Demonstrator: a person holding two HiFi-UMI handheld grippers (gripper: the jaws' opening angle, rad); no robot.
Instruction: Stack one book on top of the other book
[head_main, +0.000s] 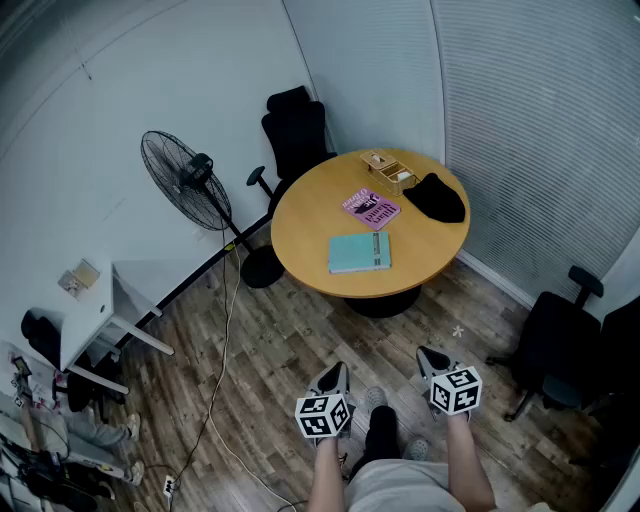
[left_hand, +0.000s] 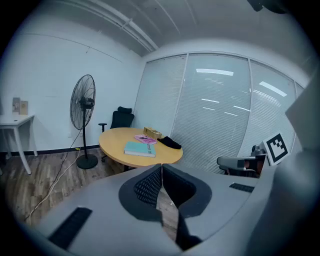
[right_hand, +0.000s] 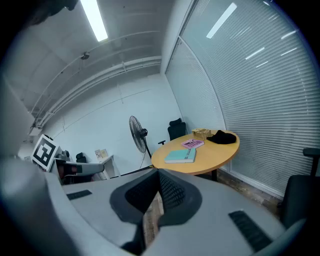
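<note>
Teal book (head_main: 359, 252) lies on the round table (head_main: 300, 230), long axis left-right, pink book (head_main: 371, 208) just beyond it — both far ahead of the left gripper (head_main: 334, 375) and right gripper (head_main: 432, 360), jaws closed and empty; the left seems nearer.

Wood floor (head_main: 290, 340) lies open up to the near edge of the round table (head_main: 300, 230), crossed only by a thin cable (head_main: 224, 330) at the left. The tabletop is bare in front and to the left of the teal book (head_main: 359, 252). The pink book (head_main: 371, 208) just beyond it, a wooden box (head_main: 388, 170) and a black cloth (head_main: 436, 198) crowd the far right. A standing fan (head_main: 185, 180) flanks the table's left, an office chair (head_main: 560, 340) its right
</note>
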